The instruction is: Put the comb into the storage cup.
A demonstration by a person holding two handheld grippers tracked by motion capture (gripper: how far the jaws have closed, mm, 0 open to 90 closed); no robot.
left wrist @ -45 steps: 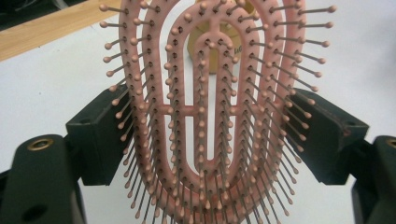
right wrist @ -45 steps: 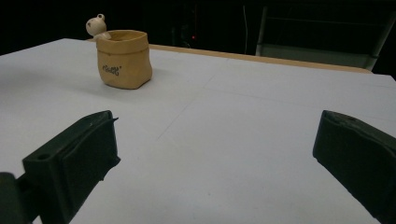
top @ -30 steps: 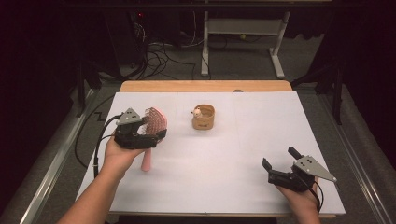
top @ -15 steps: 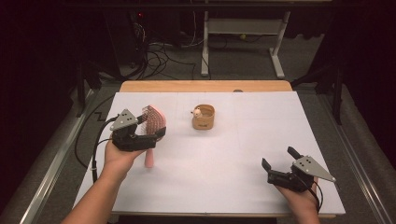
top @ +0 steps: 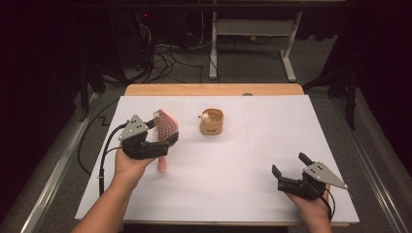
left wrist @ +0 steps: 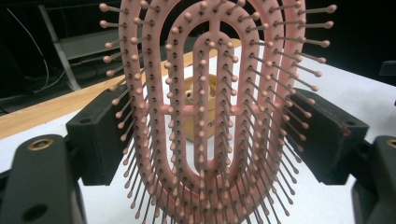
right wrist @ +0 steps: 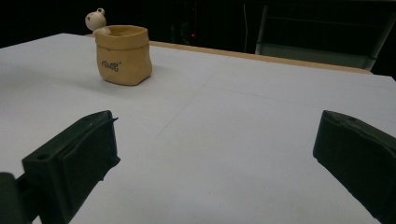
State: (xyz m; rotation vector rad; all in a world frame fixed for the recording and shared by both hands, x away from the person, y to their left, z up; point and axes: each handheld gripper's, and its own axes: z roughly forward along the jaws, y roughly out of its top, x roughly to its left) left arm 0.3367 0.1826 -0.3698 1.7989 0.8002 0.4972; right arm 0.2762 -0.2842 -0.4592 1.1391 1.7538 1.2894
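The left gripper (top: 163, 141) clamps a pink paddle hairbrush (left wrist: 210, 107) by its head, lifted at the table's nine o'clock, likely mid-carry toward the tan holder pot (top: 212, 122) at twelve, while the right gripper (top: 290, 167) rests wide open at five o'clock.

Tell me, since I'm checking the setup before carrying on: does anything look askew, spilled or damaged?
Nothing stands out. The pink hairbrush sits whole between the left gripper's pads, the tan pot stands upright on the white table, and the right gripper rests open.
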